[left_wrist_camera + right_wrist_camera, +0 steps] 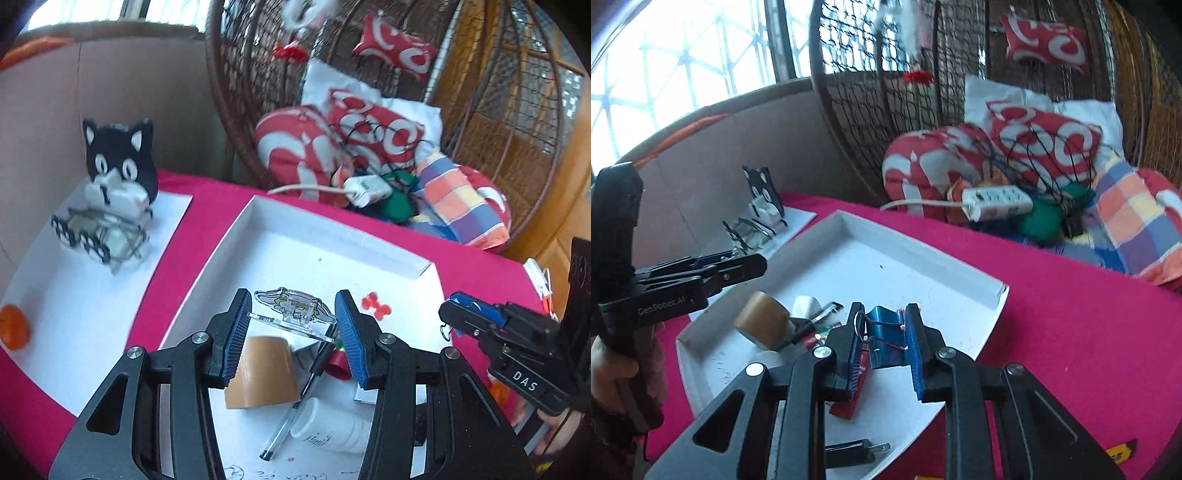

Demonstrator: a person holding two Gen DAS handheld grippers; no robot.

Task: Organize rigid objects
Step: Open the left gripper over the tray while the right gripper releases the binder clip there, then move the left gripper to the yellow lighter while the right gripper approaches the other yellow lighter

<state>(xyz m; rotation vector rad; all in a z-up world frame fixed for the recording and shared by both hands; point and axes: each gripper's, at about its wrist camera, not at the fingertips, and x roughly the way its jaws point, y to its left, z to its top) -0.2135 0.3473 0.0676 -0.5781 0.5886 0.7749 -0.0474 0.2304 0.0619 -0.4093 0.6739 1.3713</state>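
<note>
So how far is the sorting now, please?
Done: cup, pen and bottle lie in the white tray. In hand: left tongs hold an acrylic clip stand, right tongs a blue binder clip. Left: the orange on the paper.

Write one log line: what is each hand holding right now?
left gripper: shut on clear acrylic clip | right gripper: shut on blue binder clip | both over white tray

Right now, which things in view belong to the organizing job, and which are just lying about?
Job: acrylic clip stand in left gripper; blue binder clip in right gripper; white tray; brown cup; pen.
Lying about: cushions; power strip; cat holder.
</note>
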